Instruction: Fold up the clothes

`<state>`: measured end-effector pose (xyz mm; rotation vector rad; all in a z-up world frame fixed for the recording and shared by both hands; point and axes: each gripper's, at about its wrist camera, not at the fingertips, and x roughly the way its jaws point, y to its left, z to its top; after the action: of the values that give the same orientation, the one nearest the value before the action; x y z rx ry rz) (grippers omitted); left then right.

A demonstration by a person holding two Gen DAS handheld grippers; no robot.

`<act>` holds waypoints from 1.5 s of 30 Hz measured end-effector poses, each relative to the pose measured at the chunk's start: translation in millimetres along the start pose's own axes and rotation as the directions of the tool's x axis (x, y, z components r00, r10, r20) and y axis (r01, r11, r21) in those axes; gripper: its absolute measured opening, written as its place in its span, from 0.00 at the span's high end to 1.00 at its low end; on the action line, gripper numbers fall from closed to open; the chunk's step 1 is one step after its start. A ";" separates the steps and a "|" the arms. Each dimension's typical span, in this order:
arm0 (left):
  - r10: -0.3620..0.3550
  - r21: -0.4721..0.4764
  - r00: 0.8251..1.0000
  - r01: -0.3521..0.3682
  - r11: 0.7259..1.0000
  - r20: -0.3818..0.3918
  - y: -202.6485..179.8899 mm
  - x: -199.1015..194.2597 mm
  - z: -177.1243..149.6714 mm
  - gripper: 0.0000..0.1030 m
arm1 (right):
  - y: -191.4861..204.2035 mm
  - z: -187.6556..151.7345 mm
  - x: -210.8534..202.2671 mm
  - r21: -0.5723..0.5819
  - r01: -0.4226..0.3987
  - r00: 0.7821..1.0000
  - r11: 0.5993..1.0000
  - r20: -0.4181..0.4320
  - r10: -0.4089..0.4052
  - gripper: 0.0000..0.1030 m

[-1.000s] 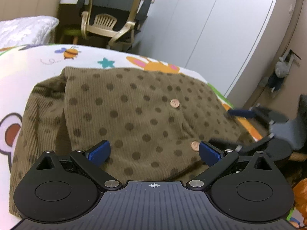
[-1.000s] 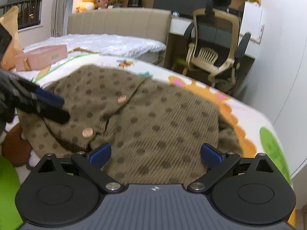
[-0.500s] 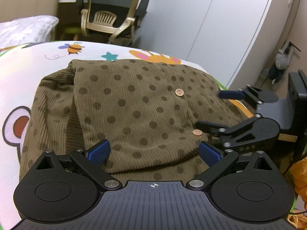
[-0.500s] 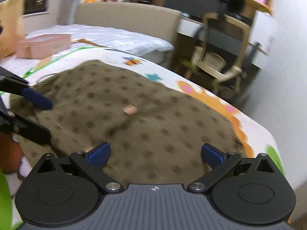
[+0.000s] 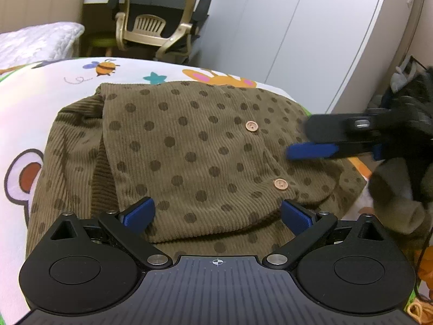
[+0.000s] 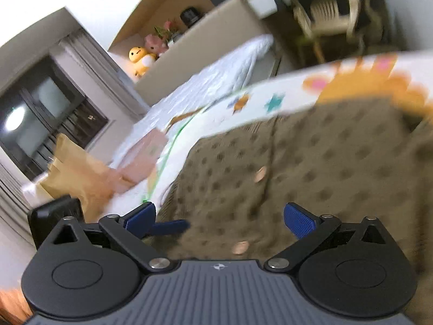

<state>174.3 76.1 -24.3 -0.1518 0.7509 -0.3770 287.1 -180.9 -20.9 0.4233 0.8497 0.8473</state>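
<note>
Left gripper (image 5: 216, 214) hovered low over the near hem of the brown polka-dot garment (image 5: 189, 157), its blue-padded fingers (image 5: 139, 212) spread wide with only cloth visible between them and nothing pinched. Right gripper (image 6: 219, 218) was likewise spread, its blue pads well apart above the same garment (image 6: 311, 168); this view was tilted and blurred by motion, so fine detail of the cloth was unclear. From the left wrist camera the right gripper (image 5: 314, 151) appeared at the garment's right edge, one blue fingertip lying over the fabric just right of the two wooden buttons (image 5: 251, 126), though contact could not be confirmed. The garment lay folded on the cartoon-print bed sheet (image 5: 40, 103), with a ribbed darker panel exposed along its left side and a folded layer edge running across the near part. Beyond the garment's far edge the sheet showed a bee and a star motif, and further back stood a beige office chair (image 5: 151, 24). In the right wrist view a pink box (image 6: 146, 157) and a yellow plush toy (image 6: 140, 59) lay beyond the garment's left side.
</note>
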 end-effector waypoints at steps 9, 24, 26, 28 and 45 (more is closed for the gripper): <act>-0.005 0.007 1.000 0.005 1.000 0.012 -1.9 -1.2 -3.3 0.00 | 8.2 3.4 14.1 0.094 -0.174 0.984 0.980 -0.025 0.177 0.00; -0.001 0.025 1.000 0.000 1.000 0.009 -3.0 -2.4 -5.2 0.00 | 38.8 -27.9 23.0 -0.499 0.500 0.859 0.708 0.180 -0.479 0.00; -0.001 0.029 1.000 0.001 1.000 0.007 -3.0 -3.5 -6.4 0.00 | 35.3 -36.7 20.7 -0.511 0.534 0.835 0.673 0.192 -0.516 0.00; -0.001 0.034 1.000 0.001 0.999 0.006 -3.2 -4.7 -8.1 0.00 | 29.2 -39.9 11.3 -0.504 0.554 0.820 0.662 0.196 -0.537 0.00; 0.043 0.056 0.999 -0.041 0.998 -0.031 -9.4 -6.0 -11.6 0.00 | 8.1 -53.5 -17.8 -0.435 0.567 0.816 0.700 0.180 -0.549 0.00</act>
<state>159.7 69.7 -26.4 -0.0776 0.7735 -0.3606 234.0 -189.9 -39.7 -0.2581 0.6482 0.4396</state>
